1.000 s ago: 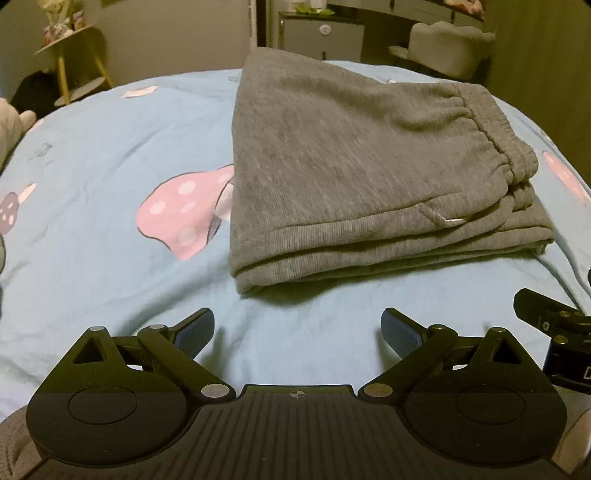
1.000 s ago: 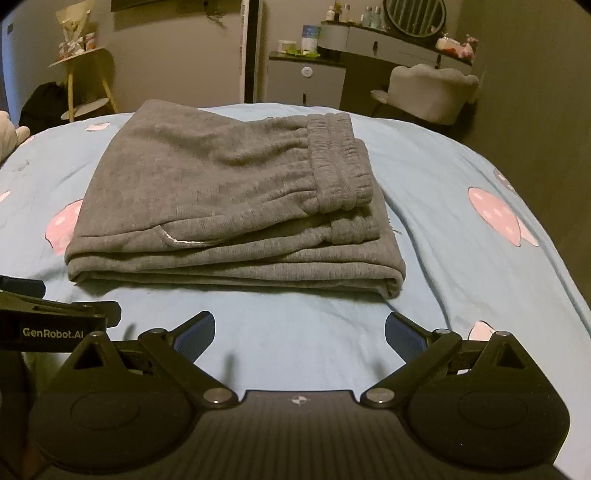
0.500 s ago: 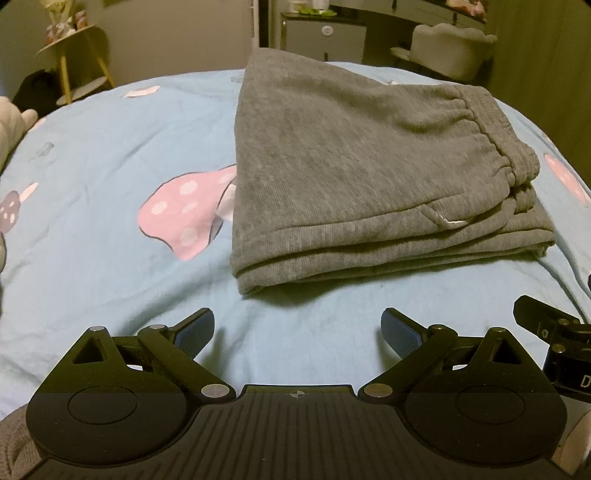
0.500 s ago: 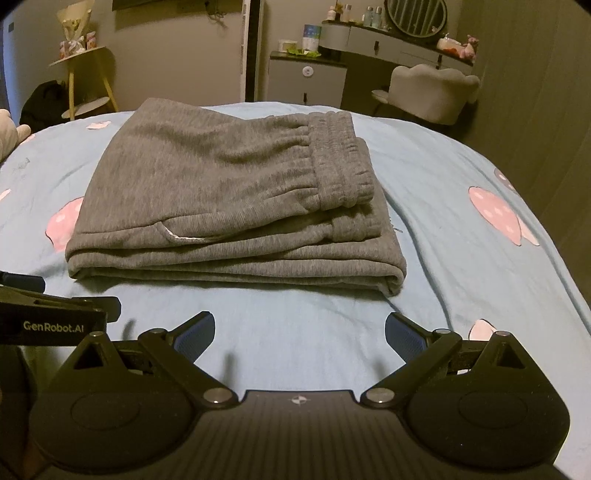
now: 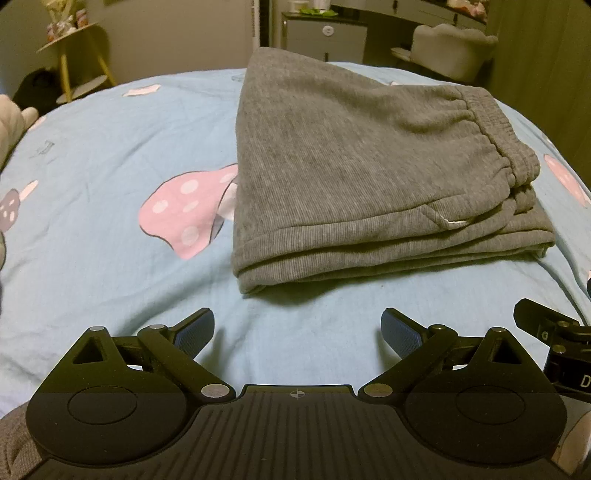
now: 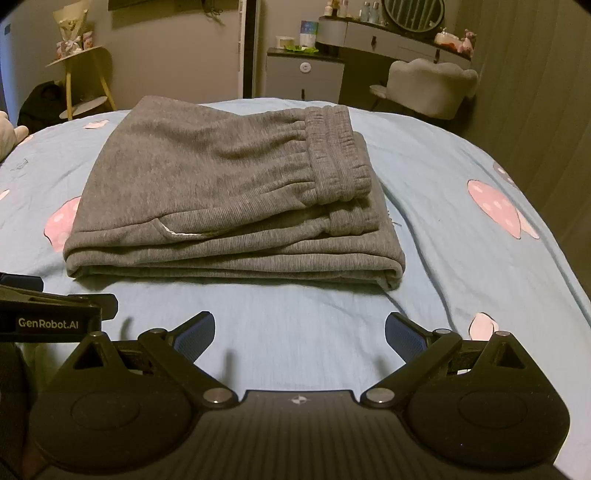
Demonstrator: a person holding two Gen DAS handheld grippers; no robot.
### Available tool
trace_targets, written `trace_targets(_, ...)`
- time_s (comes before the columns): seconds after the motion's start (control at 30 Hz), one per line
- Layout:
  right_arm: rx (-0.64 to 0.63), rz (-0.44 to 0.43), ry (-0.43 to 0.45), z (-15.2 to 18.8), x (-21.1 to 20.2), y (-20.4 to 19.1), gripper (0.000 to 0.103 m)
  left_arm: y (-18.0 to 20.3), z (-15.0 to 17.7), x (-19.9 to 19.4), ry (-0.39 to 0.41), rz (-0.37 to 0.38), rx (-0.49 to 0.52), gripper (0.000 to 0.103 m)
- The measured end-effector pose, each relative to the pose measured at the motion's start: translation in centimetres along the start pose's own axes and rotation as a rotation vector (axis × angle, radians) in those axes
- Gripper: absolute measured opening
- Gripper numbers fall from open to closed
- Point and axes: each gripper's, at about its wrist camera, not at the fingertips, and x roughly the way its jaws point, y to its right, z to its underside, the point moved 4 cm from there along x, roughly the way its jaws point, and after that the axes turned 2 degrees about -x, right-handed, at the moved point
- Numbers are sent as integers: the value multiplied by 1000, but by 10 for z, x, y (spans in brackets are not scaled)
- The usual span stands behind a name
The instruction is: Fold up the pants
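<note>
Grey sweatpants (image 5: pixel 362 173) lie folded in a flat stack on the light blue bedsheet (image 5: pixel 110 155), waistband on top at the right. They also show in the right wrist view (image 6: pixel 221 195). My left gripper (image 5: pixel 297 332) is open and empty, just short of the stack's near left corner. My right gripper (image 6: pixel 299 334) is open and empty, just short of the stack's near edge. The right gripper's body (image 5: pixel 554 343) shows at the left wrist view's right edge. The left gripper's body (image 6: pixel 48 317) shows at the right wrist view's left edge.
The sheet has pink mushroom prints (image 5: pixel 184 214) left of the pants and others (image 6: pixel 495 206) to the right. Beyond the bed stand a grey cabinet (image 6: pixel 303 77), a padded chair (image 6: pixel 428 88), a dresser with a mirror (image 6: pixel 406 33) and a yellow side table (image 6: pixel 81 77).
Both grippers have drawn back slightly from the folded pants and stayed open. The pants have not moved.
</note>
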Motion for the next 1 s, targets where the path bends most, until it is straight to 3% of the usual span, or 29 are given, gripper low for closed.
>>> trace_targets(1.0, -2, -4, -5, 1, 2, 0, 99, 1, 1, 1, -6, -11, 10, 100)
